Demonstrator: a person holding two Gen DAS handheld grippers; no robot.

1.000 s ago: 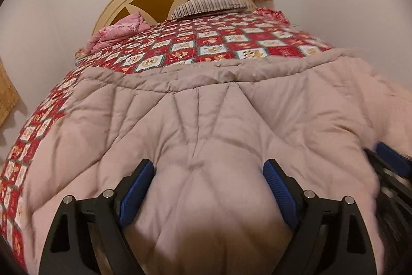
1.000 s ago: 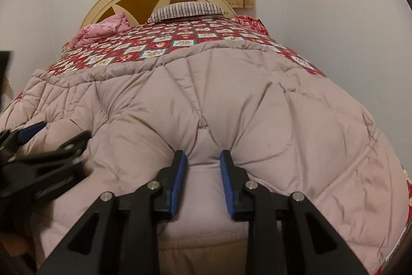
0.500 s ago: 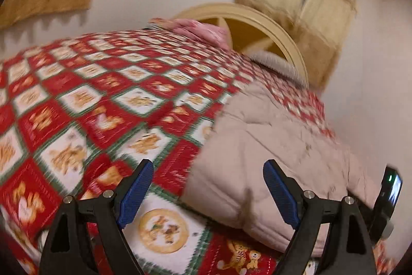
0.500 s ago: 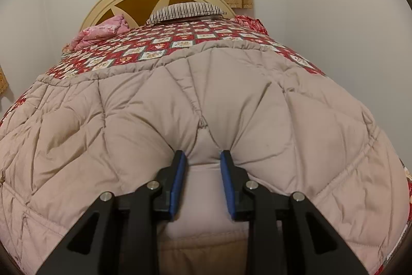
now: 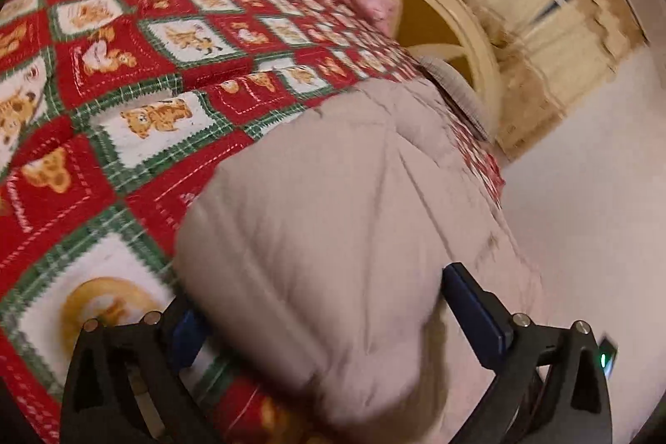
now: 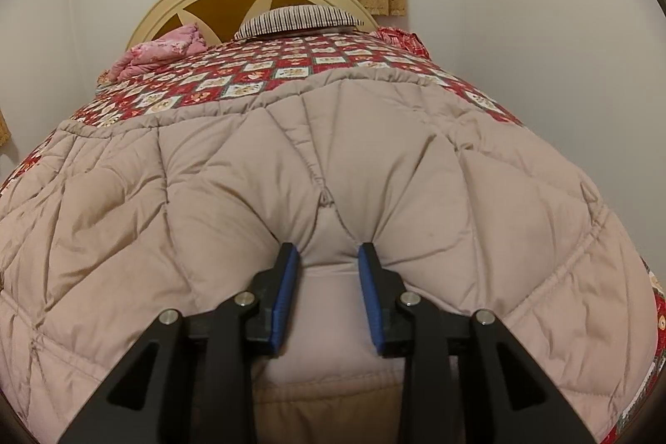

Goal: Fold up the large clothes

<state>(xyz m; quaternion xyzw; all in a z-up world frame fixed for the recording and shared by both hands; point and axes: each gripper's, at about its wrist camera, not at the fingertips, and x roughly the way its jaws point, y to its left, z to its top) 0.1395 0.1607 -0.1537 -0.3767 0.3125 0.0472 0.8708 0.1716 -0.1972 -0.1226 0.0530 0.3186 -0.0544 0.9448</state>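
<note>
**Quilt pinched on one side, other gripper gaping around the corner**

Quilt (image 6: 374, 169), the puffy beige one, is spread over the near half of the bed, on top of a red teddy-bear bedspread (image 6: 266, 69) showing at 12 o'clock. Right gripper (image 6: 329, 261) has its blue pads squeezed into a bunched fold at the quilt's near edge, jaws fairly narrow, fabric puckering out from the pinch.

Left gripper (image 5: 320, 315) view is rolled sideways and blurry. Its jaws have just been opening and stand really wide, with the quilt's rounded corner (image 5: 333, 236) bulging between them. Can't tell if the pads actually touch it; looks loose. Headboard (image 5: 462, 28) sits at 1 o'clock there, bedspread fills 9 to 11.
</note>
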